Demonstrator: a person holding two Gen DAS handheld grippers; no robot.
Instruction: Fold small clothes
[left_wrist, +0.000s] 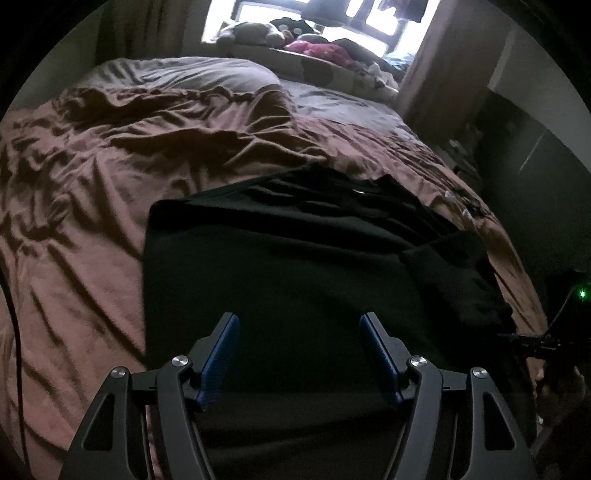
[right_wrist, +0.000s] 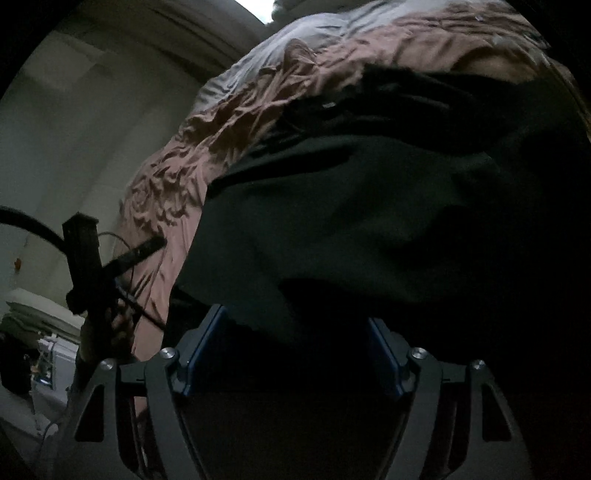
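Hovering: L claw (left_wrist: 299, 325) & R claw (right_wrist: 297, 317) agape, empty | black garment (left_wrist: 295, 258) on brown bedspread (left_wrist: 92, 184) | plush toys (left_wrist: 255, 33) behind

1 black cloth garment (left_wrist: 280, 266), folded, flat on bed. 1 bed w/ wrinkled brown sheet (left_wrist: 92, 177). 1 grey pillow (left_wrist: 177, 74) at head end. 2 black grippers w/ blue pads: left gripper (left_wrist: 300, 325), right gripper (right_wrist: 295, 321), jaws apart on both. Approx 3–4 soft toys (left_wrist: 251, 31) on sill, count unclear. 1 window (left_wrist: 221, 22).
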